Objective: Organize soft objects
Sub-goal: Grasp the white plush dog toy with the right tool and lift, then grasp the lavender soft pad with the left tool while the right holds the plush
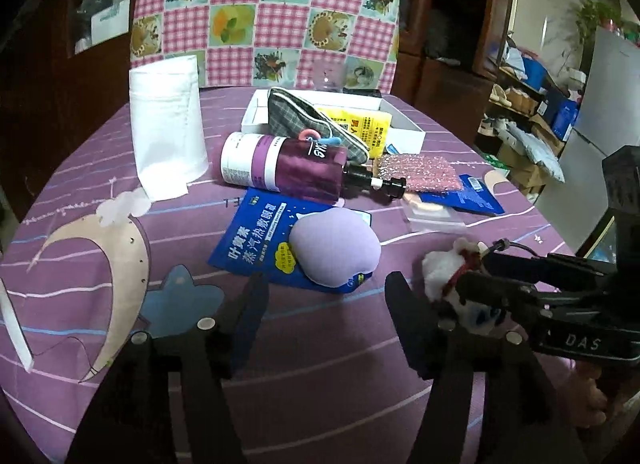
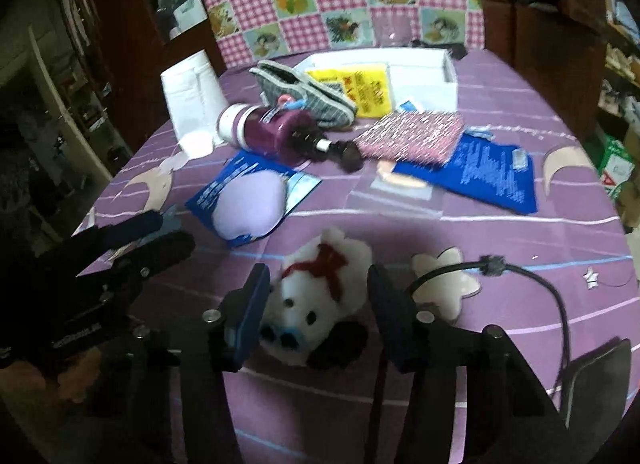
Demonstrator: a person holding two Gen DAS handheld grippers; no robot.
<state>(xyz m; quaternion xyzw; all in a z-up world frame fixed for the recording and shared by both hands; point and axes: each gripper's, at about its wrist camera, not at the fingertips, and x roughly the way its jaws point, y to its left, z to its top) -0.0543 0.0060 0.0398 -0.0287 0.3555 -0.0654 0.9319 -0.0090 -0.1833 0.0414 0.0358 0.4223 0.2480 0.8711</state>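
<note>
lying on the purple tablecloth [image 2: 500, 232], the white plush dog [image 2: 320, 296] sits between the right gripper [image 2: 316, 300] fingers, which are spread and not pressing it. left gripper [image 1: 326, 304] spread, empty, near the lilac cushion [image 1: 334, 250].

Two blue packets [image 2: 486, 176] — one plush toy [image 2: 320, 296], one bottle [image 1: 280, 166], one box [image 1: 404, 126].

Two black plastic two-finger grippers are seen: the left gripper [image 1: 326, 296] shows silver screws; the right gripper [image 2: 318, 288] has blue pads, a black cable and "DAS" lettering.
</note>
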